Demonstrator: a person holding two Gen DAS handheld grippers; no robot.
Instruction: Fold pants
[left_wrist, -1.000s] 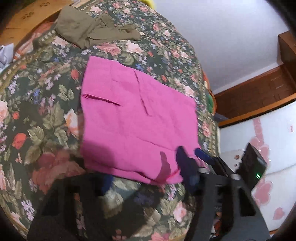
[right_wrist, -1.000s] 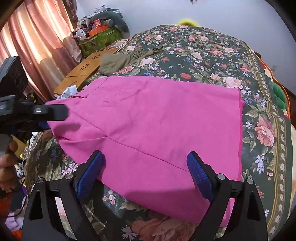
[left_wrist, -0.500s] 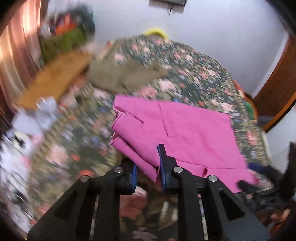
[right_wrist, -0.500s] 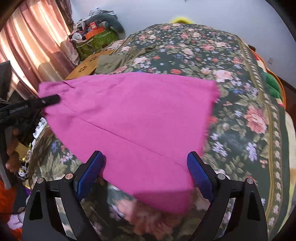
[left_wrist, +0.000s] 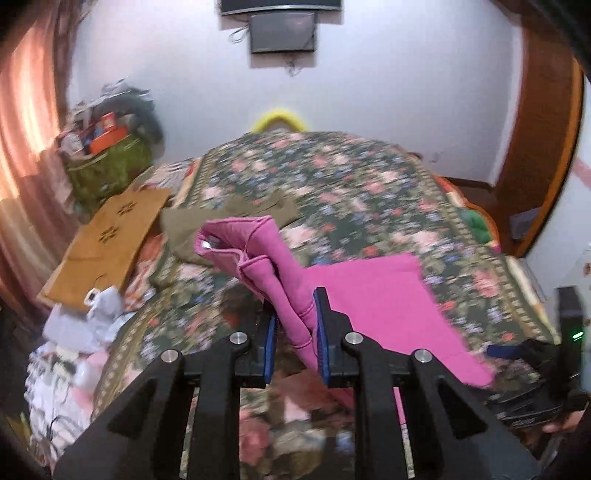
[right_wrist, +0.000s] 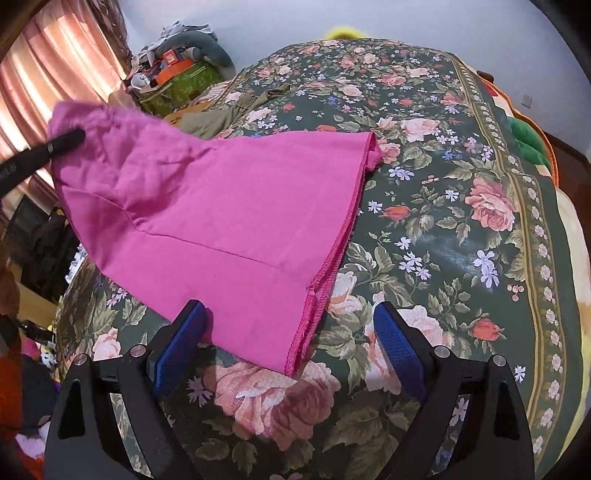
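Note:
The pink pants lie partly on the floral bed. One end hangs bunched in the air, and the hem end still rests flat on the cover. My left gripper is shut on a thick fold of the pants, with the waistband sticking up past its fingertips. In the right wrist view the left gripper holds that raised end at the upper left. My right gripper stands open low over the bed. The pants' near hem corner lies between its blue pads without being pressed.
An olive garment lies crumpled further up the bedspread. Flat cardboard and a full green bag sit along the bed's left side. Loose clothes pile on the floor there. A wooden door frame stands at the right.
My left gripper closed on the pants' edge, turned and rose, lifting that end off the bed and drawing the cloth left. The right gripper stayed open and shifted slightly.

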